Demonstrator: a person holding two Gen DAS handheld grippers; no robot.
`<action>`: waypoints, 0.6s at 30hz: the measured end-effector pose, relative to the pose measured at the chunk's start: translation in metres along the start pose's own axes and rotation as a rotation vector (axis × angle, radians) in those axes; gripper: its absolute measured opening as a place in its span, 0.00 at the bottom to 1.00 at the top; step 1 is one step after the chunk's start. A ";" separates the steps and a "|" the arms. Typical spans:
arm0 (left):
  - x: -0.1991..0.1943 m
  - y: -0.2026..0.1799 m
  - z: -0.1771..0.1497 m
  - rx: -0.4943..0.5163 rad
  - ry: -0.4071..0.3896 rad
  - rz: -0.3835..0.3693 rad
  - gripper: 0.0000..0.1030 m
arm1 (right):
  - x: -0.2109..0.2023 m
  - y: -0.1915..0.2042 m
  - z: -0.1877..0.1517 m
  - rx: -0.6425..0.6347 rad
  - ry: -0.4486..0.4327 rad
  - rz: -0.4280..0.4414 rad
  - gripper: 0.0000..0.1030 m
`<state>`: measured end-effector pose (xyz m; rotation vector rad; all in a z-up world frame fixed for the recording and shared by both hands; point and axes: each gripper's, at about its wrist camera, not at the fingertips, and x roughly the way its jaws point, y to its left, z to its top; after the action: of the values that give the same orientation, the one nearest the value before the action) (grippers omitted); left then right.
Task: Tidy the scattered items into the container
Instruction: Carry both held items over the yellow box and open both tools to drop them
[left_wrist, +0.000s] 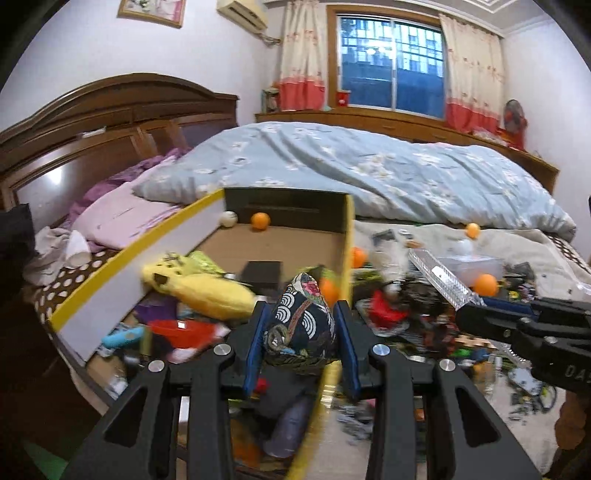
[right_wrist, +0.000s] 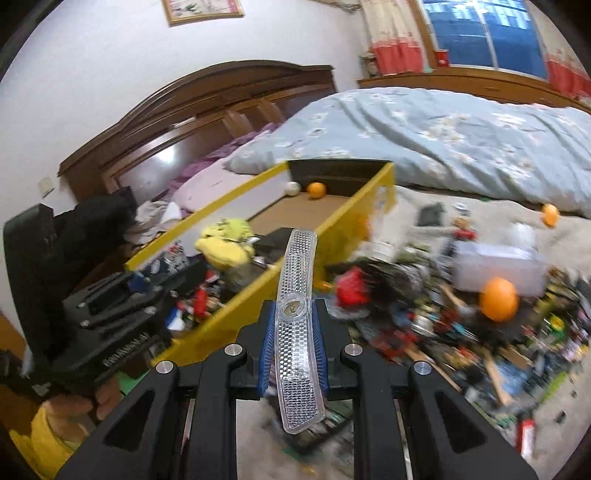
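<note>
The left claw (left_wrist: 302, 325) is clamped on a small dark cloth pouch with white wave patterns and a bit of red (left_wrist: 301, 325). Its blue pads press on both sides of the pouch. It hangs right over the near wall of the big open cardboard box with yellow edges (left_wrist: 136, 243), which sits on the bed.

The right claw (right_wrist: 293, 332) is squeezed tight on a long, clear, bumpy plastic reflector strip (right_wrist: 295, 295). The strip sticks up past the pads and bends a little. It is beside the box's yellow side wall, out over the messy pile, not over the inside yet.

Some tidying is done. In the box lie a soft yellow plush toy (left_wrist: 199, 284), a small black box (left_wrist: 262, 273), a red plastic piece (left_wrist: 170, 328), a white ball (left_wrist: 228, 219) and an orange ball (left_wrist: 260, 221) at the far end, plus other small things. Much of the brown bottom is bare, so there is lots of room.

A lot is left. To the right of the box the bed is covered with a big heap of little toys and bits. The heap is blurry, so I can't tell most of them apart. I can make out more orange balls (right_wrist: 498, 299), a clear plastic tub (right_wrist: 498, 266) and a red thing (right_wrist: 352, 286).

I think both claws are carrying their things to the box to drop them in. The job looks less than half done.
</note>
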<state>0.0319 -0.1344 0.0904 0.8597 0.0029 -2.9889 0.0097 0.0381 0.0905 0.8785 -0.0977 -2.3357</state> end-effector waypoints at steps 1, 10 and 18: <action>0.002 0.006 0.000 -0.003 0.002 0.011 0.34 | 0.007 0.008 0.004 -0.012 0.006 0.012 0.19; 0.027 0.059 -0.001 -0.063 0.029 0.078 0.34 | 0.067 0.051 0.027 -0.064 0.057 0.077 0.19; 0.045 0.088 -0.001 -0.080 0.042 0.126 0.34 | 0.105 0.065 0.035 -0.085 0.089 0.085 0.19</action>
<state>-0.0028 -0.2238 0.0661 0.8795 0.0667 -2.8328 -0.0376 -0.0802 0.0762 0.9168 0.0012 -2.2019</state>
